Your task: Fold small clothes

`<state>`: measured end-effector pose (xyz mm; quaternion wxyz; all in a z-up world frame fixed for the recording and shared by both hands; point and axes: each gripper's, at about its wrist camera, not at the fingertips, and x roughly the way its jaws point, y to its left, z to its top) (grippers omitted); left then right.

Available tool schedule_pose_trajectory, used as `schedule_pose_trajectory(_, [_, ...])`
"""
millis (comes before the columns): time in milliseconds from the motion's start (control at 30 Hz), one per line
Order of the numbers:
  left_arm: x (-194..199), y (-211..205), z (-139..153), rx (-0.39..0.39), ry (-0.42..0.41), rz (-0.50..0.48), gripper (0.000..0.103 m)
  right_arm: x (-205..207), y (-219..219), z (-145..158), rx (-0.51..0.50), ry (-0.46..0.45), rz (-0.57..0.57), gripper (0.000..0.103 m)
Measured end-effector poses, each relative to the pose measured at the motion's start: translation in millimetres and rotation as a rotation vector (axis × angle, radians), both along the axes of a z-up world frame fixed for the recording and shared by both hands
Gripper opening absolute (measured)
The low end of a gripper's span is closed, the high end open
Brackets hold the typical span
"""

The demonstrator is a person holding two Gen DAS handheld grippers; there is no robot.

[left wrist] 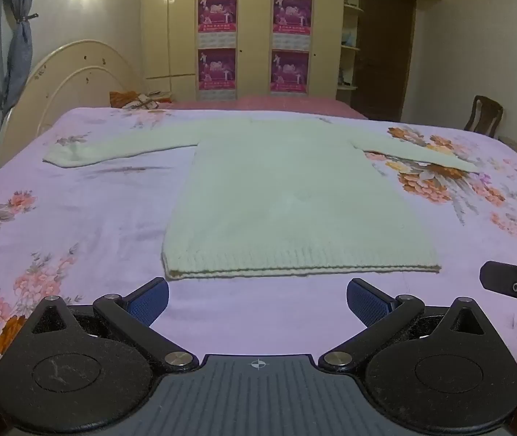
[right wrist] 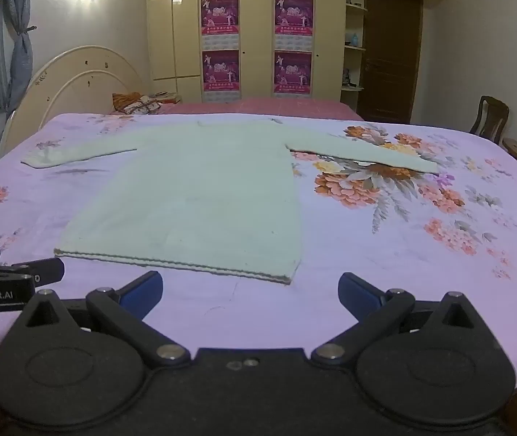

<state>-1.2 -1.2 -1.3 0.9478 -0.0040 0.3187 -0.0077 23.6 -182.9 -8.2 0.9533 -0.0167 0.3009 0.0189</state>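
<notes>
Two views show one pale knitted sweater [left wrist: 295, 196] spread flat on the floral bedsheet [left wrist: 76, 218], sleeves out to either side and nothing yet folded. From the left wrist, the left gripper [left wrist: 257, 299] hangs just short of the ribbed hem [left wrist: 295, 267] with its blue pads [left wrist: 149, 299] spread wide and nothing between them; the right gripper shows only as a black edge at the far right; the hem lies centred ahead. From the right wrist, the right gripper [right wrist: 249, 296] is likewise fully spread and empty, near the hem's right corner [right wrist: 287, 276], with the left gripper's tip [right wrist: 45, 270] beside the other corner. Judging from here, a pinch may catch only the top layer, or the sheet beneath, so the sweater would drag or bunch; uneven lifting by the two hands would skew the fold.
</notes>
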Motion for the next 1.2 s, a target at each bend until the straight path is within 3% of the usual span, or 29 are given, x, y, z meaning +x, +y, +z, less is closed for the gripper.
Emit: schedule_pose_trajectory(1200, [15.0,8.9,-6.8,0.016,0.011,0.004,0.103,15.8,7.7,-3.9,-0.008,0.021,0.016,0.102])
